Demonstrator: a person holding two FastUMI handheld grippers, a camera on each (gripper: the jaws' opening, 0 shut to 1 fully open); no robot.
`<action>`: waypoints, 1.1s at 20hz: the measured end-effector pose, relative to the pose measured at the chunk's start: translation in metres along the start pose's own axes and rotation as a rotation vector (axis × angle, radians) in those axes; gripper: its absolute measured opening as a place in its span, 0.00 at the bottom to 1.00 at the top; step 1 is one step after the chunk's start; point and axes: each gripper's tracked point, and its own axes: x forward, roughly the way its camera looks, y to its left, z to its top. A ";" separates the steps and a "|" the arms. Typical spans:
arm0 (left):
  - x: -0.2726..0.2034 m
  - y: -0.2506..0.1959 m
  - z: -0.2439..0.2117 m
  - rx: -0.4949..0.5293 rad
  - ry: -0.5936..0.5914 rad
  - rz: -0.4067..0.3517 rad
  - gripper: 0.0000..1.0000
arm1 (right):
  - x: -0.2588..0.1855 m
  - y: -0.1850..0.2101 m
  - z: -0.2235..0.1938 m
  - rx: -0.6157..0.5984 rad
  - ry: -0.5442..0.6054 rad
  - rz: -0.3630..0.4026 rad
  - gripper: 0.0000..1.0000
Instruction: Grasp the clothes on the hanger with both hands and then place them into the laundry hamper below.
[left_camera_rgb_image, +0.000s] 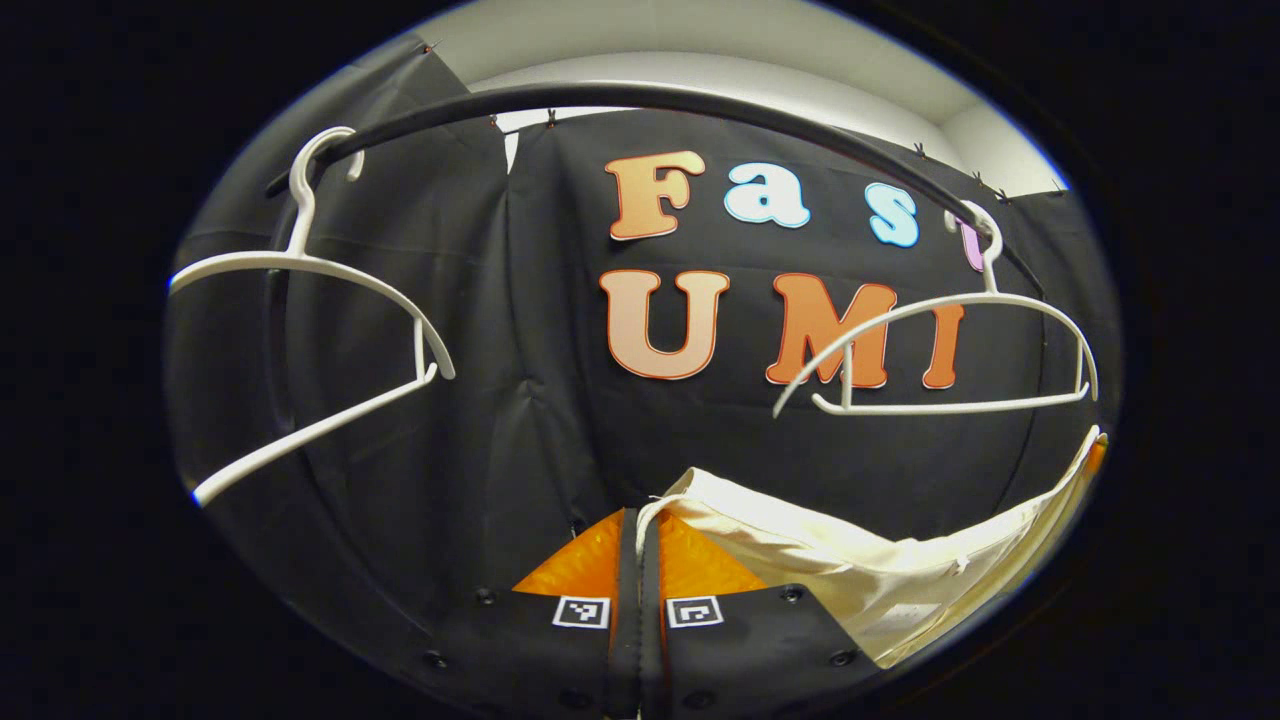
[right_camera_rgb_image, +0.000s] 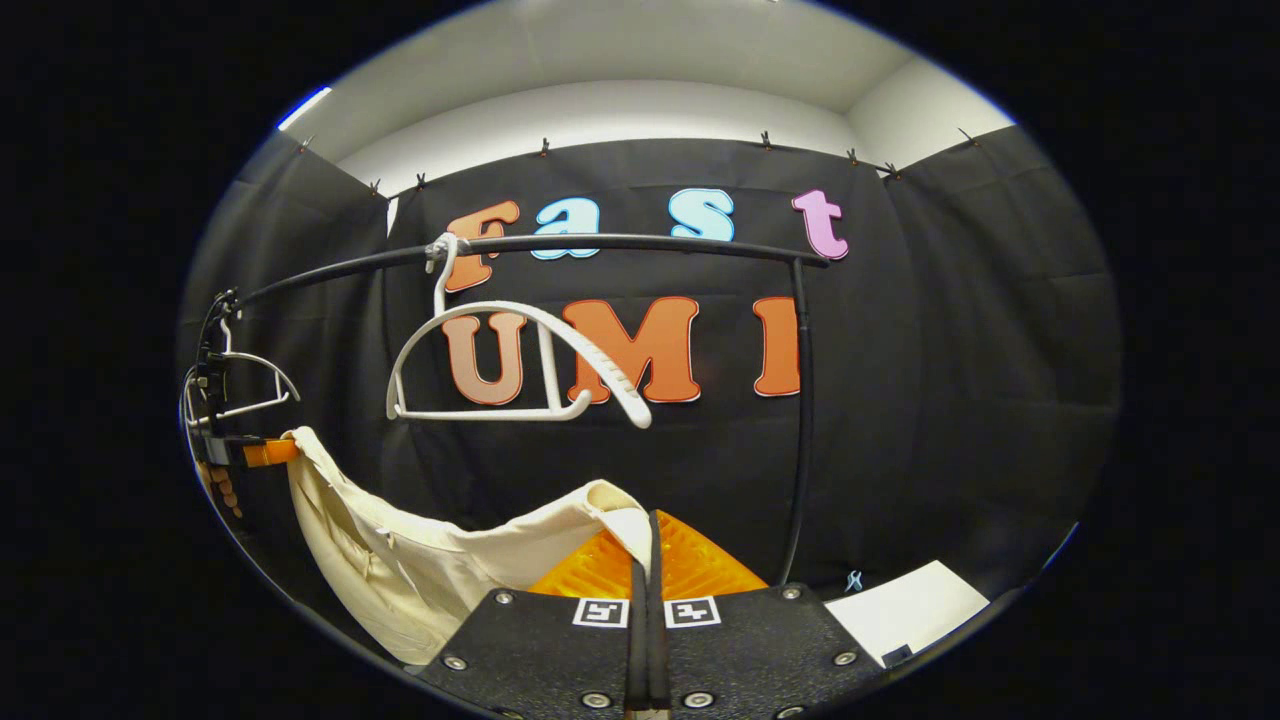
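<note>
Black clothes rail (right_camera_rgb_image: 640, 243) arching across the booth, propped at its right end by a thin black upright (right_camera_rgb_image: 803, 420). Two bare white hangers hooked over it: one (left_camera_rgb_image: 310, 330) tilted near the left end, the other (left_camera_rgb_image: 950, 345) hanging level toward the right (both well apart, with nothing draped on either). Below the upright, a white sheet (right_camera_rgb_image: 905, 610) lying flat on the floor, a small pale clip (right_camera_rgb_image: 853, 580) just beside it.
</note>
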 end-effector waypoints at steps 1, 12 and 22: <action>-0.004 -0.004 -0.004 -0.003 0.007 -0.008 0.07 | 0.000 0.003 -0.004 0.008 0.011 0.000 0.00; -0.008 -0.073 -0.034 -0.048 0.101 -0.132 0.07 | -0.001 0.049 -0.044 0.082 0.089 -0.003 0.00; -0.004 -0.125 -0.058 -0.060 0.163 -0.224 0.07 | 0.015 0.138 -0.068 0.064 0.140 0.098 0.00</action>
